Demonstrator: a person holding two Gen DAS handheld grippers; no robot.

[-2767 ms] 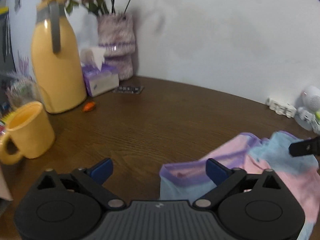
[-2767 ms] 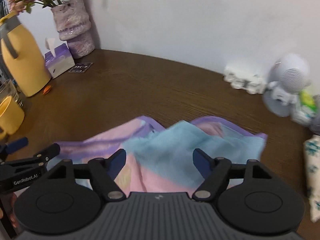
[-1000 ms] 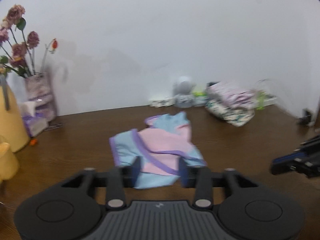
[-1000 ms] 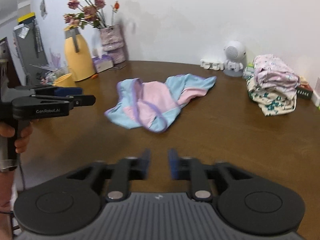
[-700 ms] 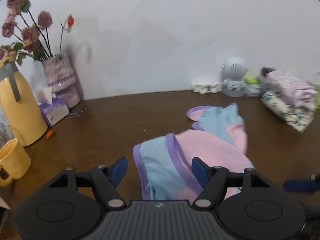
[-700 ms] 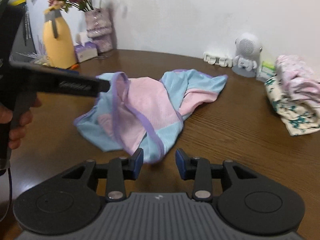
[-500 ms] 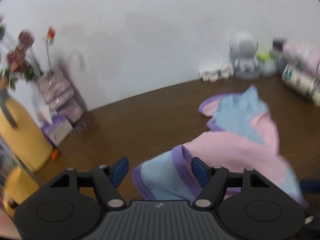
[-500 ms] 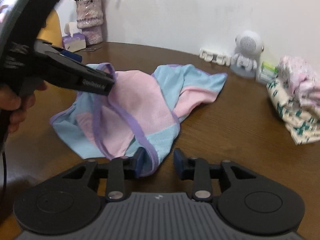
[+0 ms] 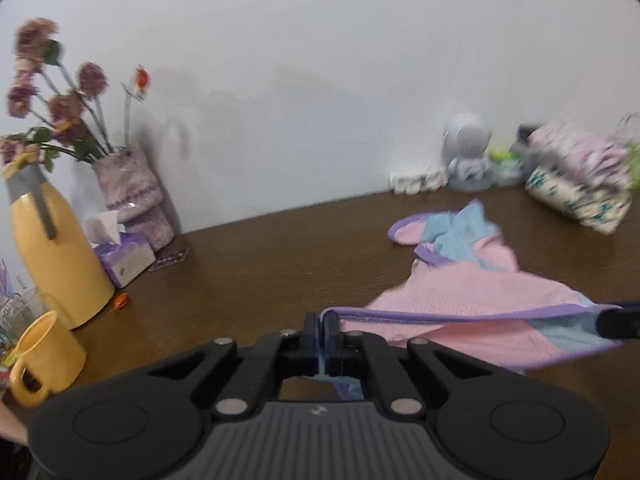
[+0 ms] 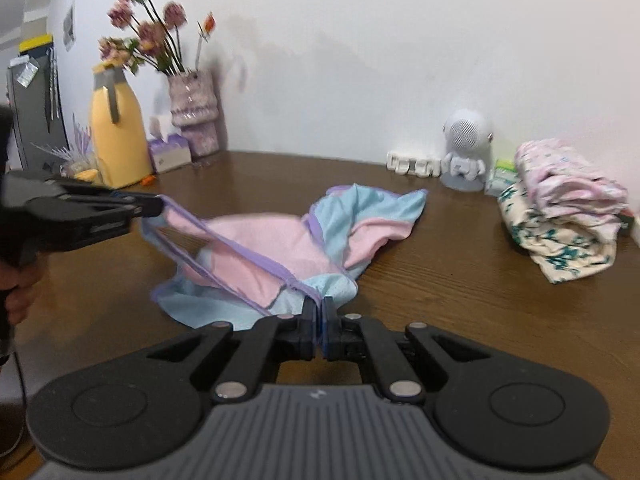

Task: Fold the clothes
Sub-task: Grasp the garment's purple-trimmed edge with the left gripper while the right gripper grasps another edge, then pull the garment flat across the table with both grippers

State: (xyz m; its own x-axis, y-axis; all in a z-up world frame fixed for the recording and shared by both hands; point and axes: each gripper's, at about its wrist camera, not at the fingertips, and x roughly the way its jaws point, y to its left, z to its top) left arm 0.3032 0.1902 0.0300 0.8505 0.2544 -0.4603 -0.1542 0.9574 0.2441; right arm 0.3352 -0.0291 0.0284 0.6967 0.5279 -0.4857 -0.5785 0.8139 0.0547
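Both my jaws clamp the garment's [image 10: 280, 248] purple hem, left gripper [image 9: 322, 338], right gripper [image 10: 319, 330]; hem stretched between them, body trailing ahead on bench [image 10: 460, 280].

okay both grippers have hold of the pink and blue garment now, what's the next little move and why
Probably lift both hands a little and draw them apart. The left gripper and right gripper are each shut on the garment at its purple hem, yet most of it lies bunched on the table; raising it should let it hang flat.
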